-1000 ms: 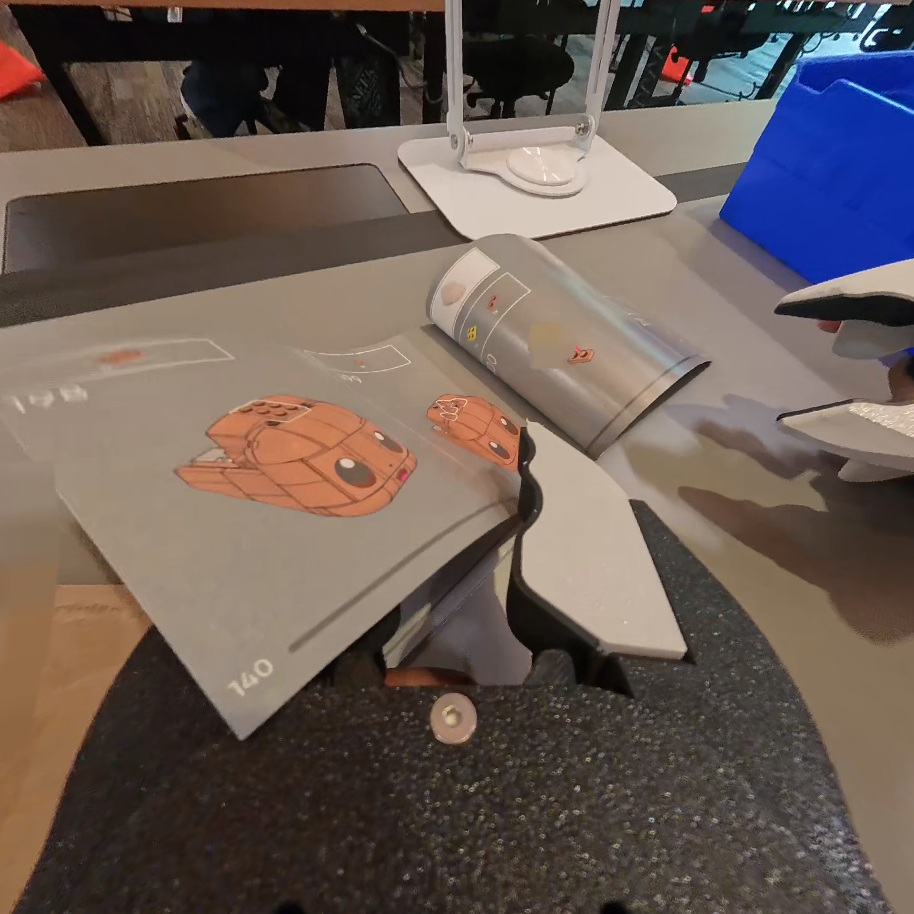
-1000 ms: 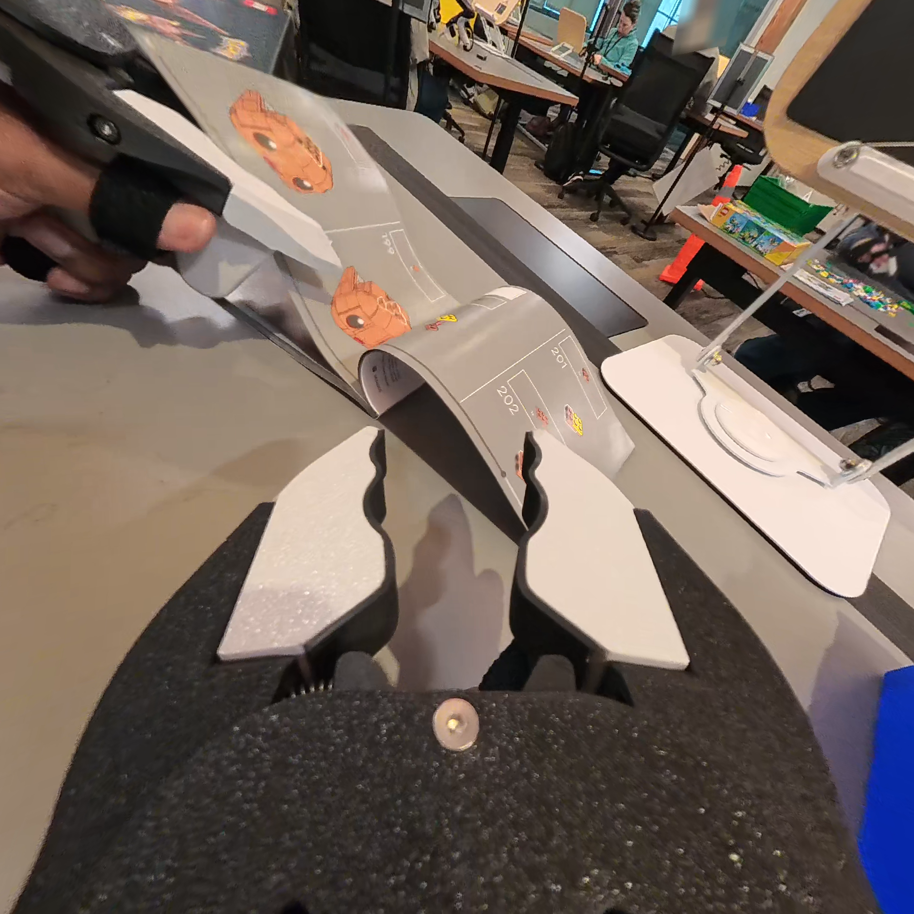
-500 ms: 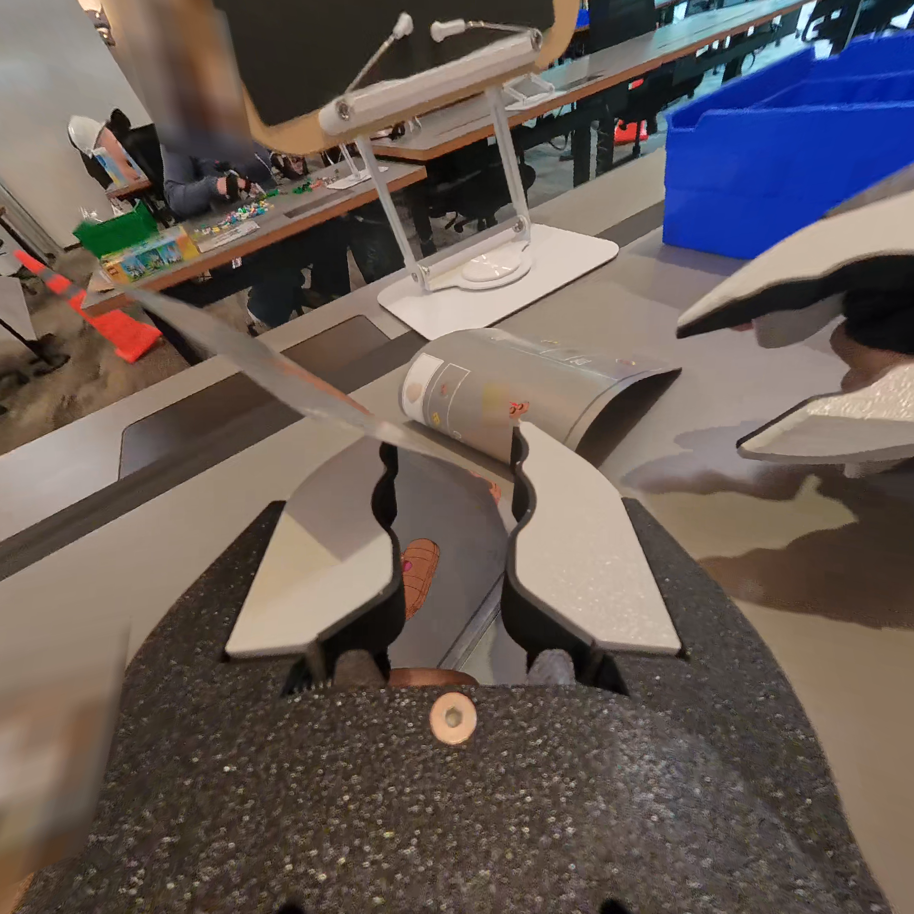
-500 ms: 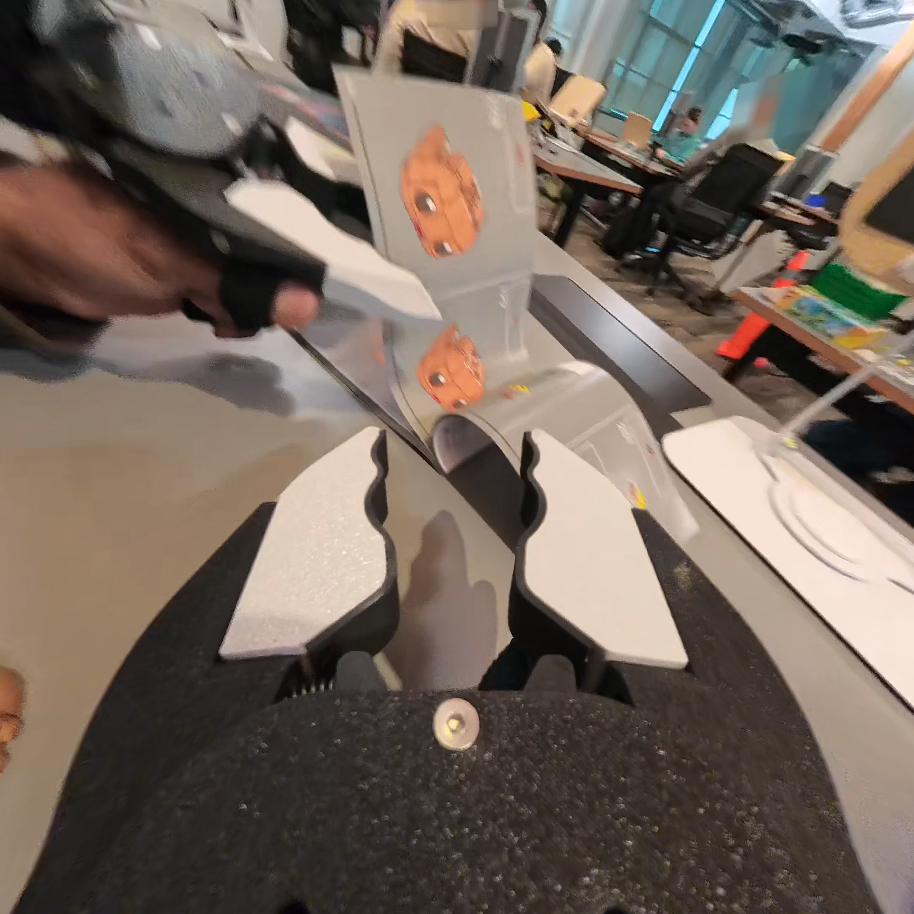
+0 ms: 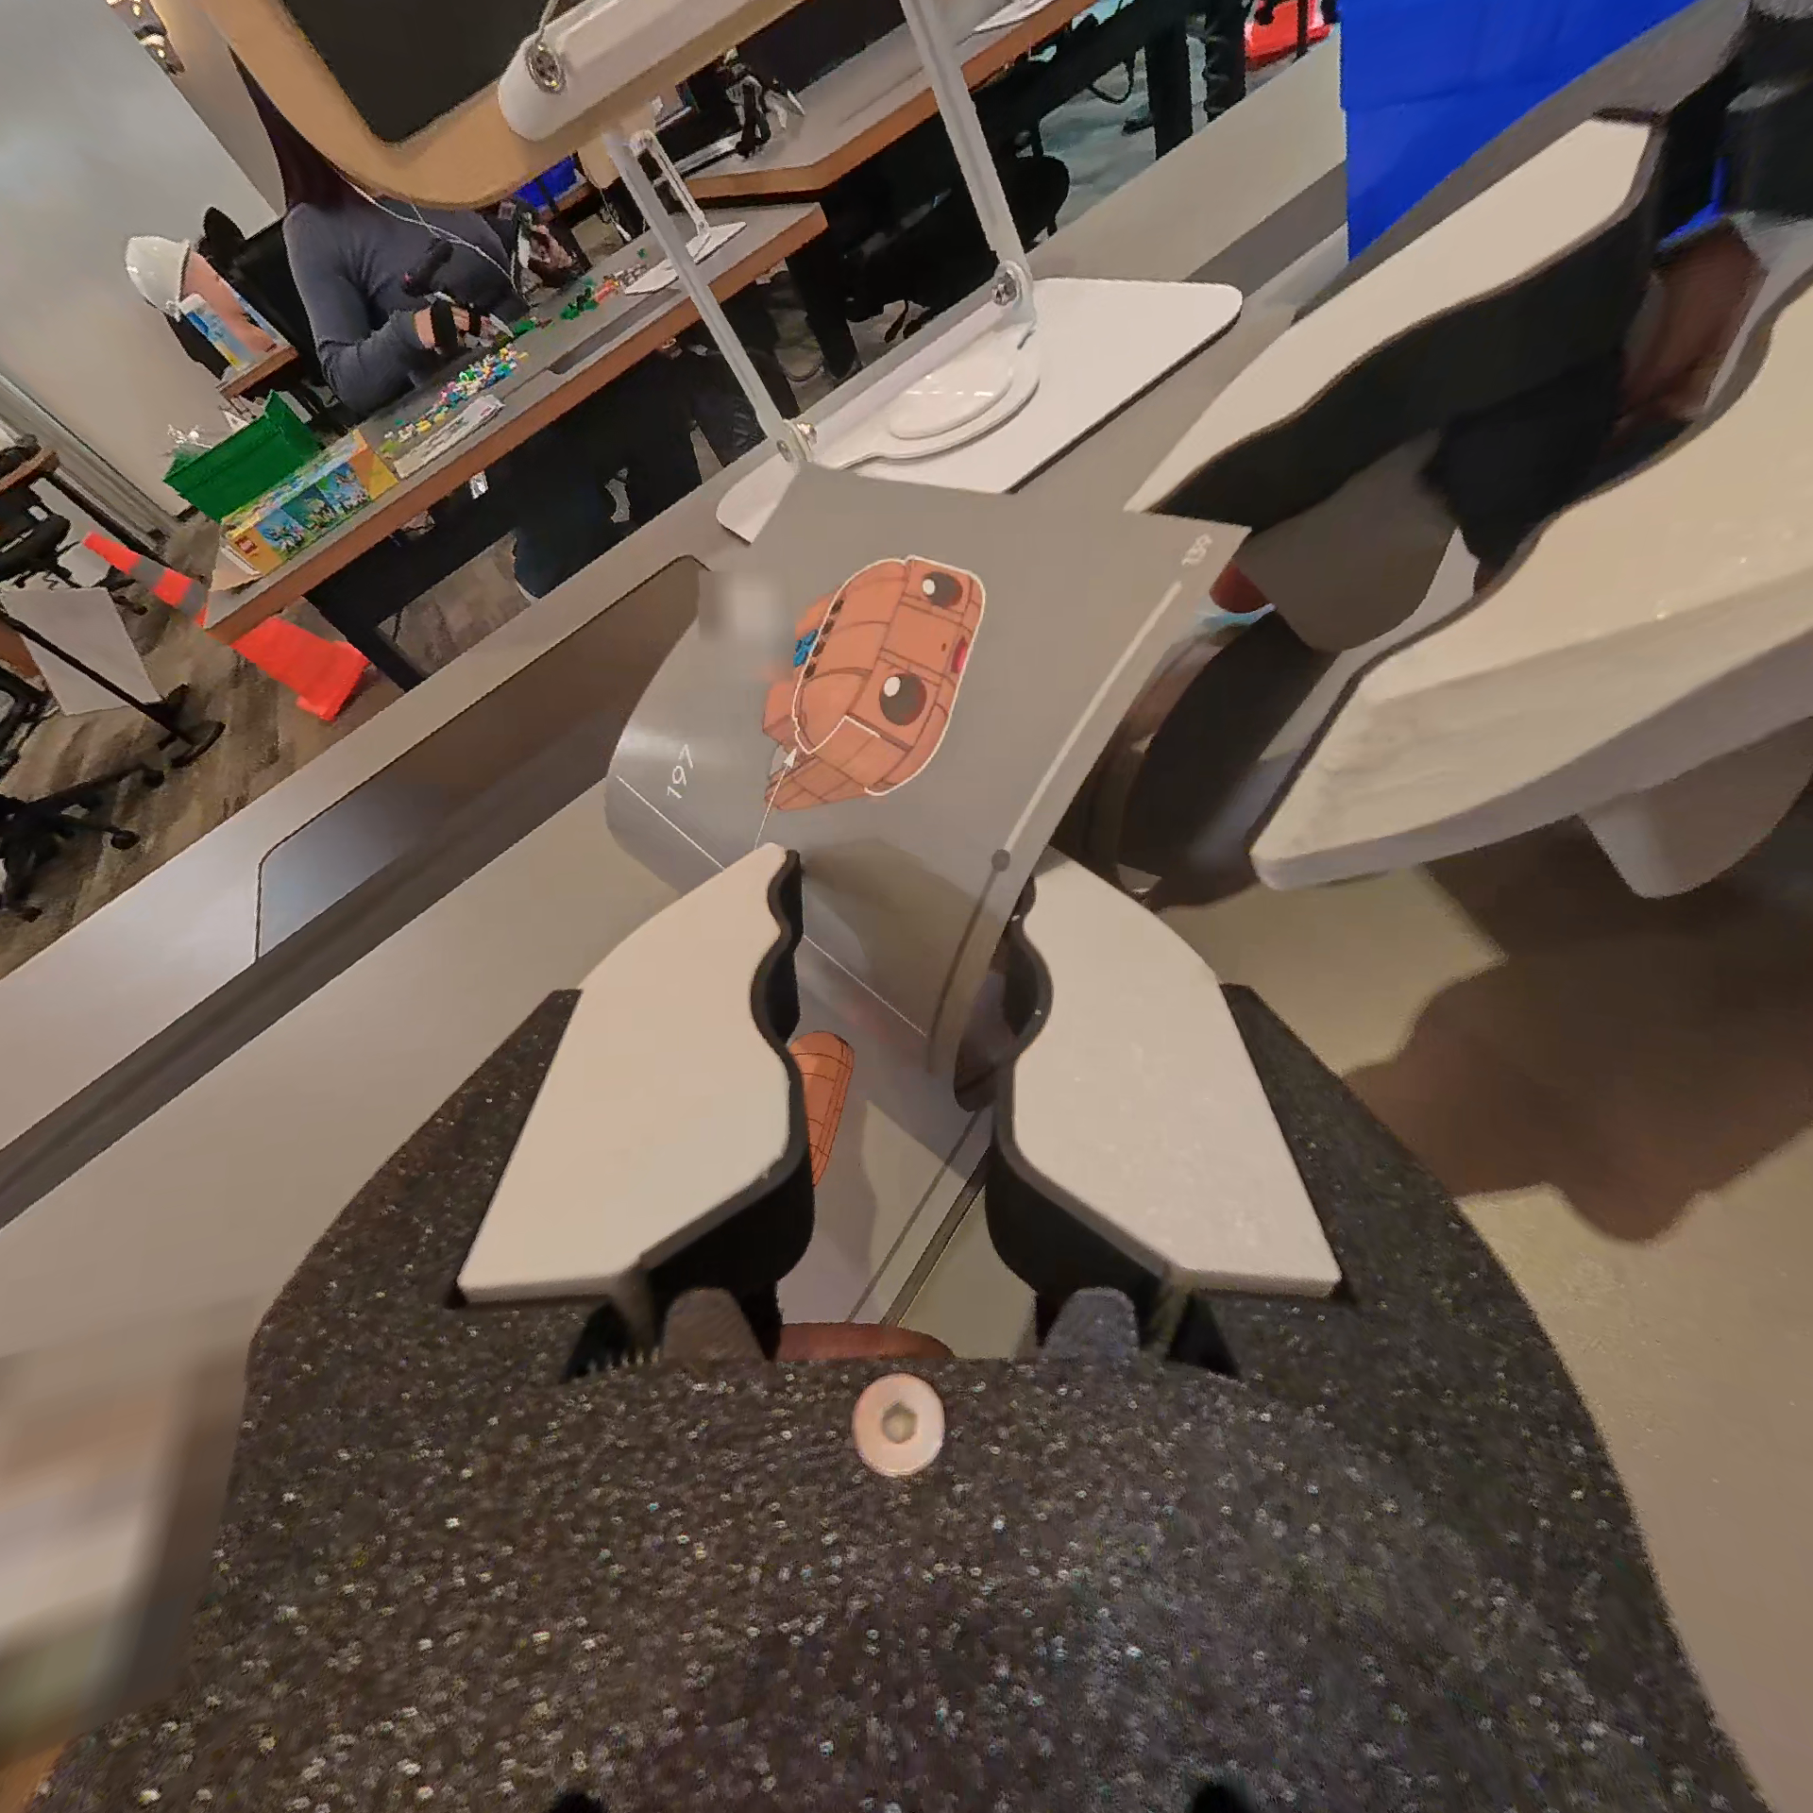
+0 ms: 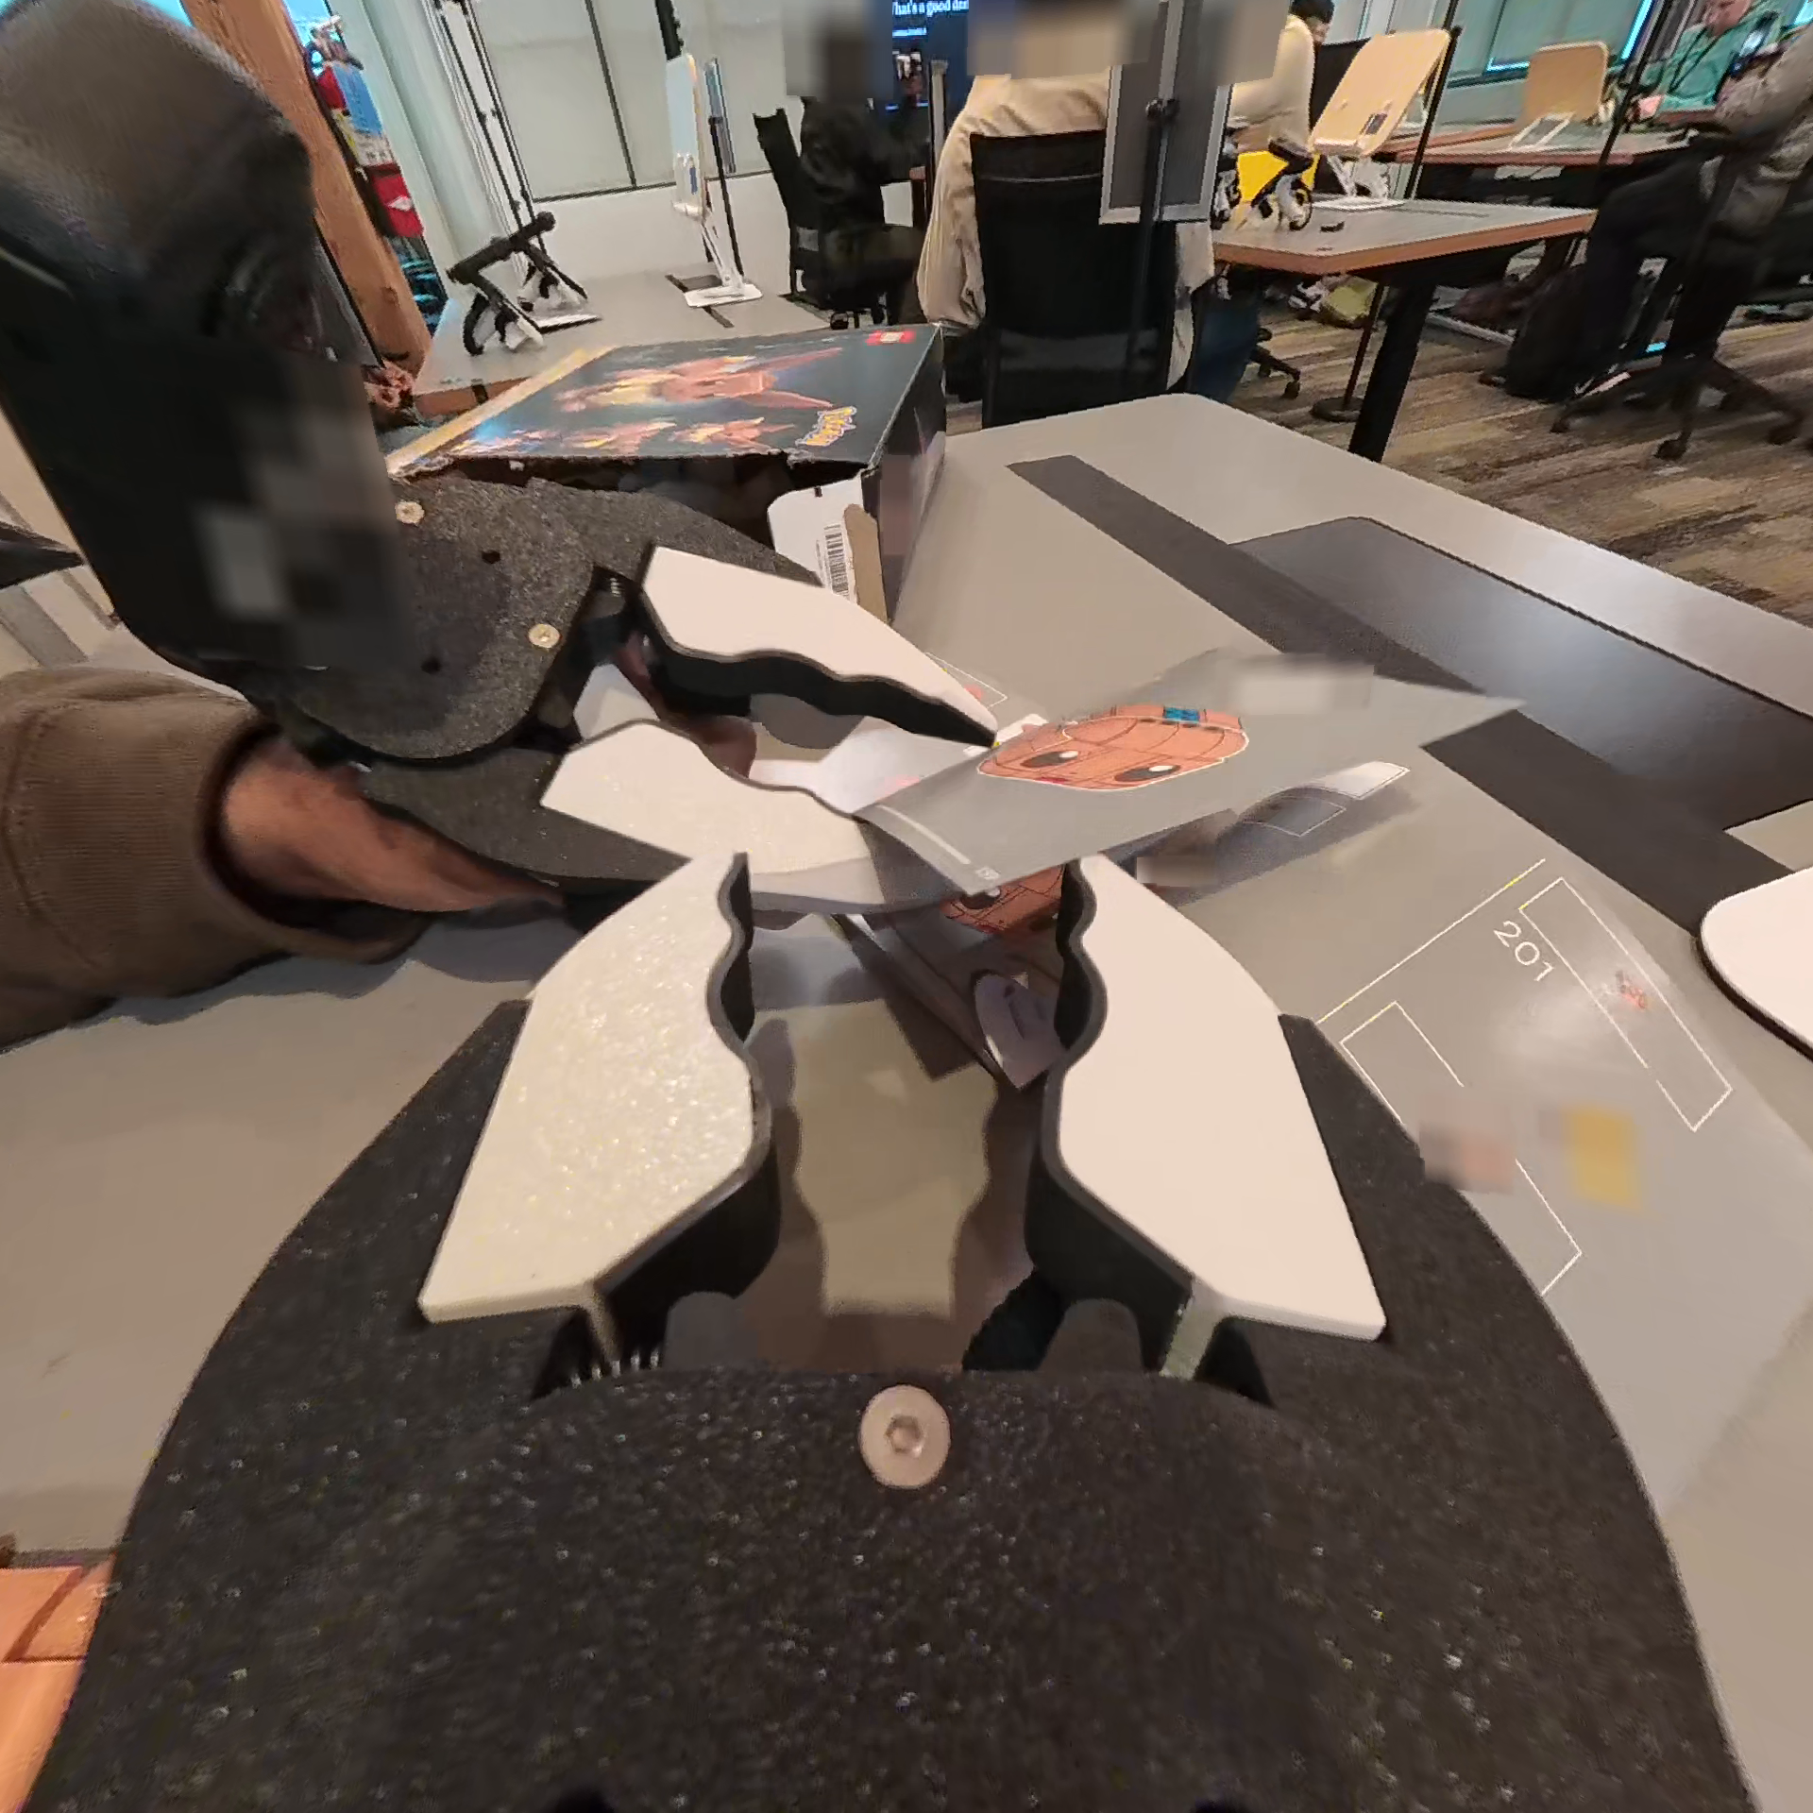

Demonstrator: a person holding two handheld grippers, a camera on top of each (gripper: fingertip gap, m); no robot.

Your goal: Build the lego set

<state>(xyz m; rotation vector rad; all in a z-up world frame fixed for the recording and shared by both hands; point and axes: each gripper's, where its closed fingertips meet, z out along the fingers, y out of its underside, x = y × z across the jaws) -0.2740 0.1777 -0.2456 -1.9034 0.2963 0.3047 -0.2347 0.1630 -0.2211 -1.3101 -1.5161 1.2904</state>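
Right wrist view: booklet page (image 6: pixel 1158 785) lifted, corner toward camera

The instruction booklet (image 5: pixel 883 687) is showing glossy grey paper that is catching reflections. Each tool's body is looking like rough, speckled black foam, its fingers (image 6: pixel 608 1099) matt, grainy pale plastic. The desk (image 6: pixel 245 1128) is appearing smooth and matt grey.

two claws (image 5: pixel 898 971) (image 6: pixel 907 966), one instruction booklet (image 5: pixel 883 706), one lego box (image 6: pixel 706 392).
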